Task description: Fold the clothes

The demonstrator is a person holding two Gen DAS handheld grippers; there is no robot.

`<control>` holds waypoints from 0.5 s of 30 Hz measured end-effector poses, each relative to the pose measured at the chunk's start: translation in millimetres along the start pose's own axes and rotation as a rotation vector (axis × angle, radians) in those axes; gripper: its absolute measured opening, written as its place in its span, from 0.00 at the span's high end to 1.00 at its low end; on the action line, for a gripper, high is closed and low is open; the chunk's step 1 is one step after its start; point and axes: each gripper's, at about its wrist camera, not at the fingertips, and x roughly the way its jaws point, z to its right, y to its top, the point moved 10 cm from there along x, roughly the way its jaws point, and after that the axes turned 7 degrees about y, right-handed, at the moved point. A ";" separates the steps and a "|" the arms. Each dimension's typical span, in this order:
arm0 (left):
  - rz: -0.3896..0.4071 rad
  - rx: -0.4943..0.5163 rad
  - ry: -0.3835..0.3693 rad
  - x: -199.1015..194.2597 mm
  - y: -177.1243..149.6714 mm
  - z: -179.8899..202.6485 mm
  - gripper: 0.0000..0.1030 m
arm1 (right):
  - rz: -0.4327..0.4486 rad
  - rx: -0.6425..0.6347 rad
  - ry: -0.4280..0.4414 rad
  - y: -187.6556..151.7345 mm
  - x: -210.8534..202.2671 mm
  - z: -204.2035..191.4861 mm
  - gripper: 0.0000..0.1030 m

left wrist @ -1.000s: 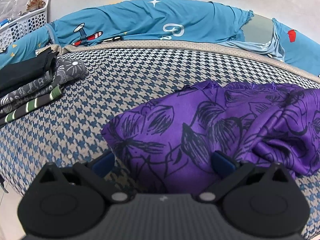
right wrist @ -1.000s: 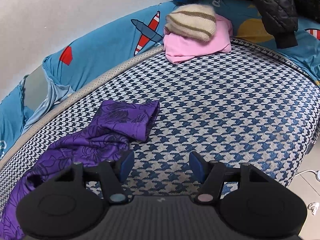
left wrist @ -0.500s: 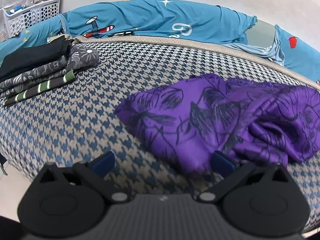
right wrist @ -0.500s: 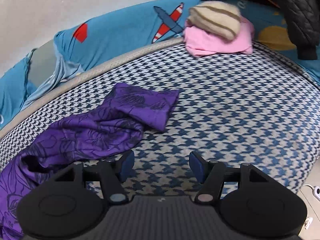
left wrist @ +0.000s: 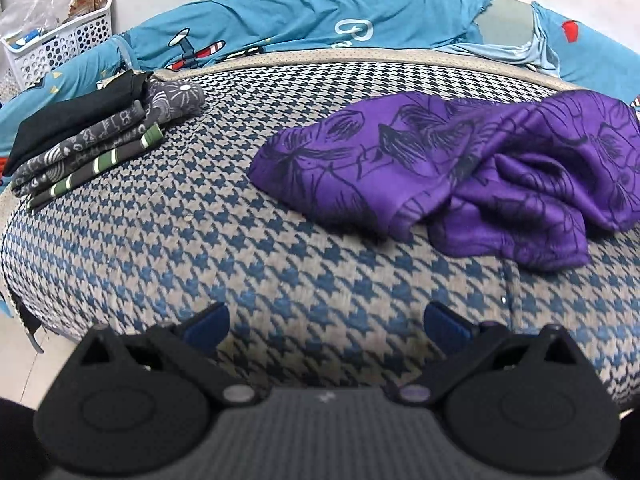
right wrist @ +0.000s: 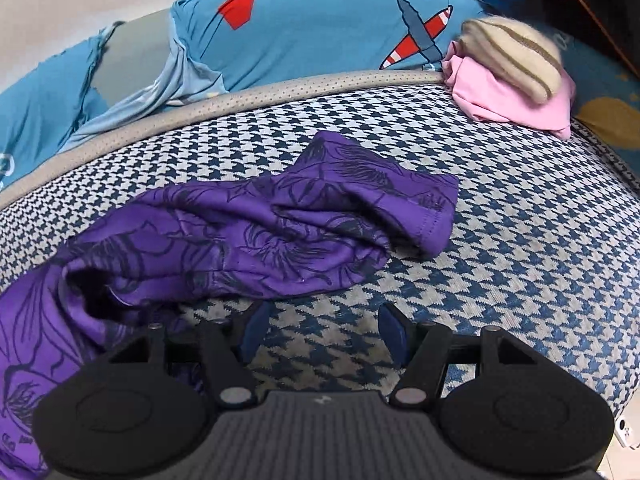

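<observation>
In the left wrist view a white basket point(left wrist: 60, 46) stands at the upper left, off the mattress point(left wrist: 200, 240) against the wall, with bags and papers heaped in it; what they are is too small to tell. Just right of it and lower, a stack of folded clothes point(left wrist: 92, 140) sits near the mattress's left edge, black on top, grey patterned in the middle, green-striped at the bottom. A wide bare stretch of houndstooth cover lies between that stack and the purple garment point(left wrist: 460, 176), which is crumpled at the centre right and runs to the frame's right edge. The blue sheet point(left wrist: 320, 16) lines the far rim along the top. The left gripper point(left wrist: 326, 322) hangs at the bottom centre over bare cover, jaws apart and holding nothing, the garment's near hem well above it. In the right wrist view the garment point(right wrist: 248, 240) sprawls from the lower left to the centre, one end point(right wrist: 420, 216) lying flat with its stitched hem towards open cover on the right. A pink cloth point(right wrist: 508, 100) with a striped knit piece point(right wrist: 508, 56) on it sits at the far rim, upper right. The right gripper point(right wrist: 322, 330) has its jaws apart and empty, just below the garment's near edge, the left finger point(right wrist: 252, 332) close beside the cloth.
</observation>
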 end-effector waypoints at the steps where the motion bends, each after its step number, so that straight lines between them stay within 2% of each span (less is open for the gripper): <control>1: 0.000 0.004 0.001 0.0 -0.8 0.1 0.00 | -0.004 0.006 0.000 -0.6 1.1 0.6 0.42; 15: 0.007 0.024 -0.003 -1.4 -6.1 2.1 0.00 | -0.020 0.034 -0.001 0.5 2.5 11.1 0.42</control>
